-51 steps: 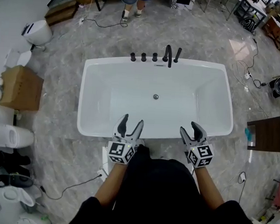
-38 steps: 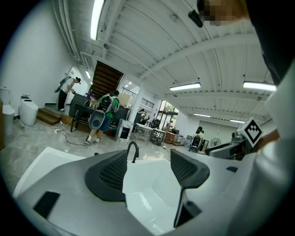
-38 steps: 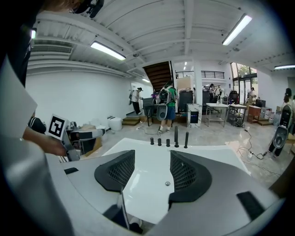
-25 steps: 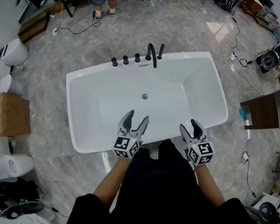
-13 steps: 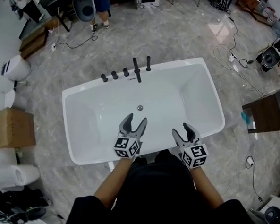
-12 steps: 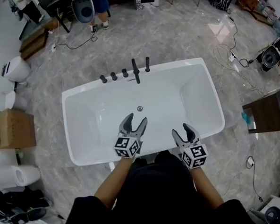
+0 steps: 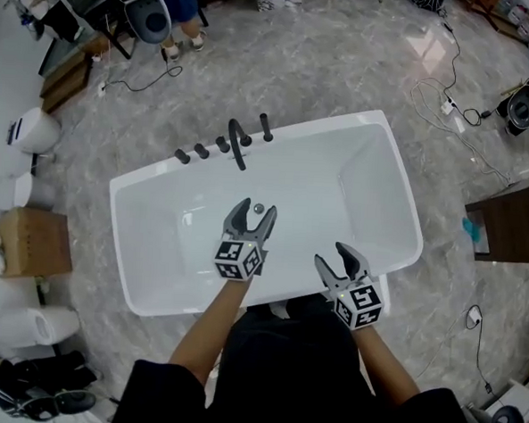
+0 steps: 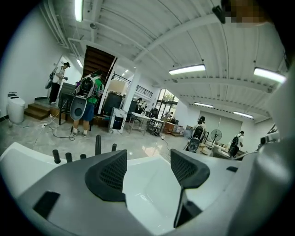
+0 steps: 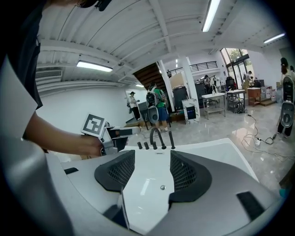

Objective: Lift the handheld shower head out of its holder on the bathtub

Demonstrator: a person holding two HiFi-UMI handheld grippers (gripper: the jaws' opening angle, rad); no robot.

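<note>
The white bathtub (image 7: 399,205) has black fittings along its far rim. The handheld shower head (image 7: 265,127) stands upright in its holder, just right of the arched spout (image 7: 237,144) and three knobs (image 7: 201,151). My left gripper (image 7: 253,211) hangs open and empty over the tub's middle, near the drain (image 7: 258,208), well short of the fittings. My right gripper (image 7: 331,257) is open and empty above the near rim. The left gripper view shows the shower head (image 8: 114,147) beyond the open gripper (image 8: 147,161). In the right gripper view it (image 9: 171,139) stands past the open gripper (image 9: 148,168).
A cardboard box (image 7: 32,241) and white fixtures (image 7: 37,130) sit left of the tub. A dark wooden table (image 7: 505,225) is at the right, with cables (image 7: 450,106) on the marble floor. A person (image 7: 174,4) stands beyond the tub.
My left gripper has reached forward from the near rim to over the tub's middle. The right gripper stayed near the rim. The head view has swung, so the tub sits more slanted.
</note>
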